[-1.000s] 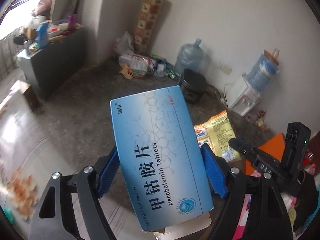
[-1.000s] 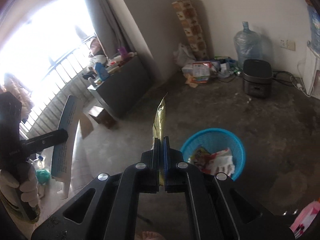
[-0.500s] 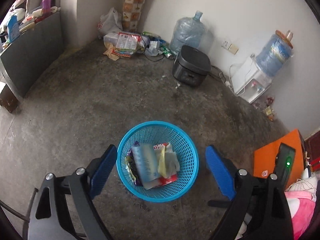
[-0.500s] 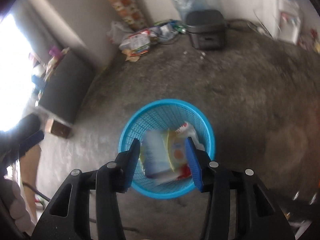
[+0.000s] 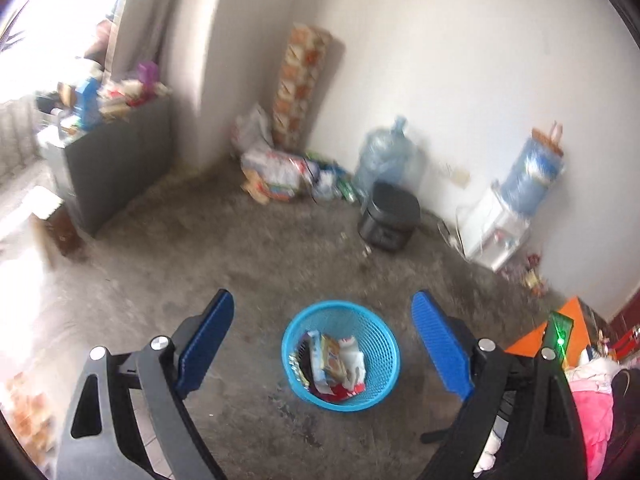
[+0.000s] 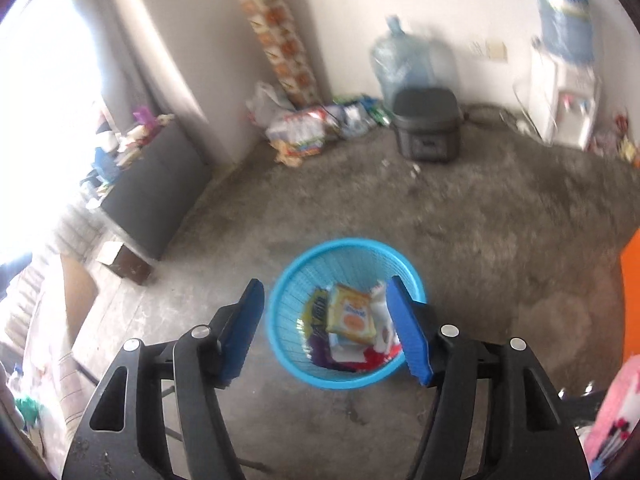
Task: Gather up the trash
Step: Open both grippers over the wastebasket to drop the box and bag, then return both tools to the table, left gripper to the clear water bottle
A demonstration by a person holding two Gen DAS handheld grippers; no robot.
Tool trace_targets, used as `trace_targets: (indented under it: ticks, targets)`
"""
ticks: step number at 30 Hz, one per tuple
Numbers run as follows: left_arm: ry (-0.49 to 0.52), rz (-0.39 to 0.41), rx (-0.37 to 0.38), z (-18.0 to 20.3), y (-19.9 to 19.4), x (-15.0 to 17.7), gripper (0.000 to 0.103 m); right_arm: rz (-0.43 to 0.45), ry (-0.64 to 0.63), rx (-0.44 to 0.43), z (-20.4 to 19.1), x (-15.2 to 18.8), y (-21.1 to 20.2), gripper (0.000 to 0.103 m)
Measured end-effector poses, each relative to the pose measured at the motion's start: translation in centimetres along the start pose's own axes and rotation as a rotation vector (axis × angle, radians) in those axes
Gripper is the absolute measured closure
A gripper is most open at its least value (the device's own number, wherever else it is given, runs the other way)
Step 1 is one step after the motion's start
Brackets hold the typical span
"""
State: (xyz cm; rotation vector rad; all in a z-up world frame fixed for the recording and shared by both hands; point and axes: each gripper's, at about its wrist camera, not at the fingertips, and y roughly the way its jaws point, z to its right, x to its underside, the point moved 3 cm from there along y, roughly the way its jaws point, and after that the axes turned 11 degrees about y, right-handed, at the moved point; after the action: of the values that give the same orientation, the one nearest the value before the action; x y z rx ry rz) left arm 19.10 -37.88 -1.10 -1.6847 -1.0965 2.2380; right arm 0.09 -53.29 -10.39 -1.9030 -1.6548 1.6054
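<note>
A blue mesh basket stands on the concrete floor and also shows in the right wrist view. It holds several pieces of trash, with a yellow snack packet on top and a blue box beside wrappers. My left gripper is open and empty above the basket. My right gripper is open and empty, its jaws straddling the basket from above.
A black cooker, a water jug and a water dispenser stand along the far wall. A pile of bags lies in the corner. A grey cabinet stands at left. An orange board lies at right.
Both grippers opened: the blue medicine box and the yellow packet dropped into the basket. Both grippers have since pulled up and back from it.
</note>
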Motion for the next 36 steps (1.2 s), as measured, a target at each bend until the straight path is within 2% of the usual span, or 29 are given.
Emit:
trace_targets:
  ticks: [3,7,13,16,19,24,28,32,36]
  targets:
    - [-0.031,0.066,-0.034,-1.0,-5.1,0.4,0.014,0.039,-0.079,-0.058,-3.0,0.3,-2.4,0.036]
    - [-0.081,0.161,-0.101,-3.1,-12.8,2.0,0.014,0.039,-0.172,-0.137,-7.1,1.3,-4.8,0.035]
    - [-0.109,0.198,-0.222,-6.4,-21.8,6.1,0.014,-0.020,-0.256,-0.319,-12.9,3.4,-8.3,0.035]
    - [-0.142,0.191,-0.332,-8.7,-26.0,9.5,0.014,-0.080,-0.300,-0.393,-15.5,5.0,-9.1,0.035]
    - [-0.234,0.171,-0.445,-11.2,-30.3,14.0,0.014,-0.123,-0.347,-0.469,-18.0,6.5,-10.0,0.035]
    - [-0.383,0.160,-0.593,-14.3,-36.1,20.9,0.014,-0.232,-0.416,-0.567,-22.4,9.4,-9.8,0.035]
    - [-0.478,0.163,-0.675,-16.0,-39.8,25.0,0.014,-0.328,-0.467,-0.621,-26.1,12.4,-9.5,0.035]
    - [-0.516,0.174,-0.730,-17.1,-41.9,27.1,0.014,-0.400,-0.505,-0.651,-29.1,14.9,-9.6,0.035]
    - [-0.506,0.187,-0.750,-18.4,-43.3,27.8,0.014,-0.443,-0.549,-0.682,-31.5,16.4,-9.9,0.035]
